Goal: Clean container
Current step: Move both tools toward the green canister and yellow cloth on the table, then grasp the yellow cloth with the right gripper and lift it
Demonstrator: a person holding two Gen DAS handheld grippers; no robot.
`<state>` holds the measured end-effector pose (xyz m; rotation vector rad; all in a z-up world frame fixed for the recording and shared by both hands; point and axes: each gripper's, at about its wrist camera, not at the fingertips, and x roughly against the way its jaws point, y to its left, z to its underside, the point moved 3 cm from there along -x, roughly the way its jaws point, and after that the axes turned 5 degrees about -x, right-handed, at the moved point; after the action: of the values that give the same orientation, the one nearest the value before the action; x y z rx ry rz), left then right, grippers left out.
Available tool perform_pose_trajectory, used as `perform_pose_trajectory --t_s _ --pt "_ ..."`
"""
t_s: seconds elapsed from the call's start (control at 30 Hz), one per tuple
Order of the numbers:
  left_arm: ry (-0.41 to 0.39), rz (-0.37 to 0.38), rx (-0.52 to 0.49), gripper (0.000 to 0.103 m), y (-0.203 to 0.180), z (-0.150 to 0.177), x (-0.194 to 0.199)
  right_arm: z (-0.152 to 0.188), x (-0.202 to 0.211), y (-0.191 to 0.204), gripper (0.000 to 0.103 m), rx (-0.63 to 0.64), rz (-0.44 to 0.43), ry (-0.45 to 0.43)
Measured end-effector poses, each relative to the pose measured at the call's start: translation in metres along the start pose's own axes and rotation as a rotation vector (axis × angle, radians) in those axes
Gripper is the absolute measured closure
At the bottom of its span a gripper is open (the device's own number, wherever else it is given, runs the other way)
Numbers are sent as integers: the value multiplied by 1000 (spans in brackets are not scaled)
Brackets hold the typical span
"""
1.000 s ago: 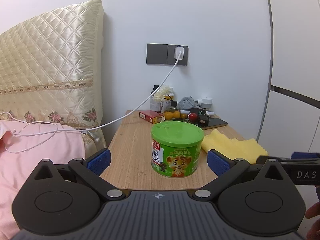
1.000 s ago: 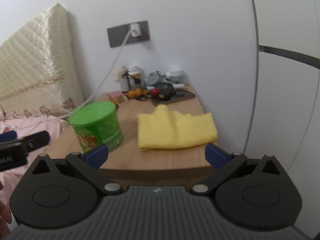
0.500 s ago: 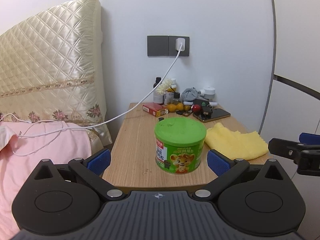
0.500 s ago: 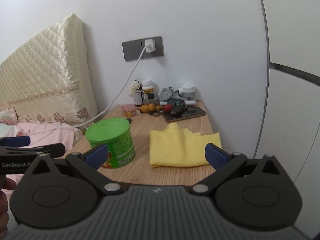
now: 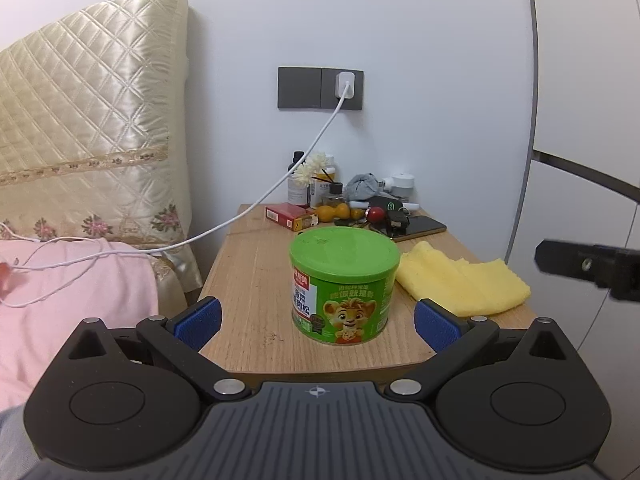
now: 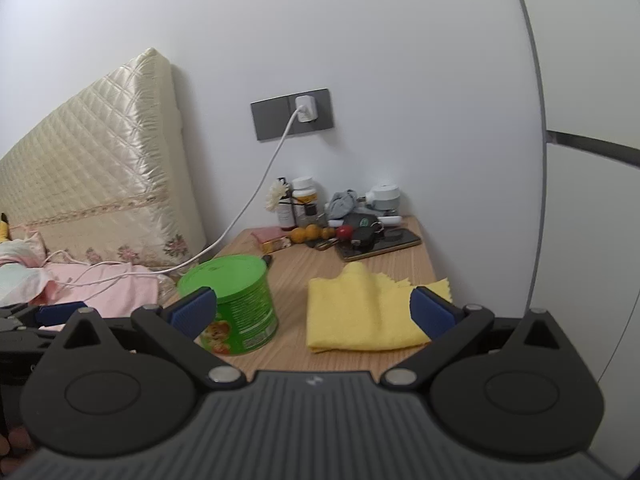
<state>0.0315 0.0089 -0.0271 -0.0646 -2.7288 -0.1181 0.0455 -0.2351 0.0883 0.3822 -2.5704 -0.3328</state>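
While the left gripper (image 5: pixel 316 316) hangs with jaws spread wide and empty, the green can (image 5: pixel 344 284) stands upright, lid up, at twelve o'clock; the yellow cloth (image 6: pixel 368 312) lies flat, perhaps folded, before the right gripper (image 6: pixel 312 312), likewise released

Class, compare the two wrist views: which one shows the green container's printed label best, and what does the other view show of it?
The left wrist view: the green container stands centred and unobstructed, its label facing the camera. In the right wrist view the container sits off to the left, turned sideways, with a blue fingertip of the right gripper covering part of it.
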Motion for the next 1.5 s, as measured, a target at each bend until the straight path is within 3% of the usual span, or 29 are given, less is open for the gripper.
perform_pose_trajectory --t_s 0.23,0.47,0.63,0.9,1.23,1.4,1.5 --pt "-7 53 -39 0 3 9 -36 1 -18 -4 0 -53 -42 27" --pt "-25 127 -112 0 -13 16 -63 -5 -45 -16 0 -64 -12 53" --pt "-14 70 -119 0 -18 19 -89 -7 -77 -29 0 -59 14 94" --pt "-21 79 -126 0 -25 18 -119 -3 -117 -44 0 -45 16 124" --pt "-92 74 -96 5 -23 22 -118 -1 -138 -50 1 -28 19 140" --pt "-108 91 -103 5 -22 24 -115 6 -166 -50 13 -16 10 203" --pt "-116 99 -108 5 -23 26 -114 16 -183 -47 35 8 36 253"
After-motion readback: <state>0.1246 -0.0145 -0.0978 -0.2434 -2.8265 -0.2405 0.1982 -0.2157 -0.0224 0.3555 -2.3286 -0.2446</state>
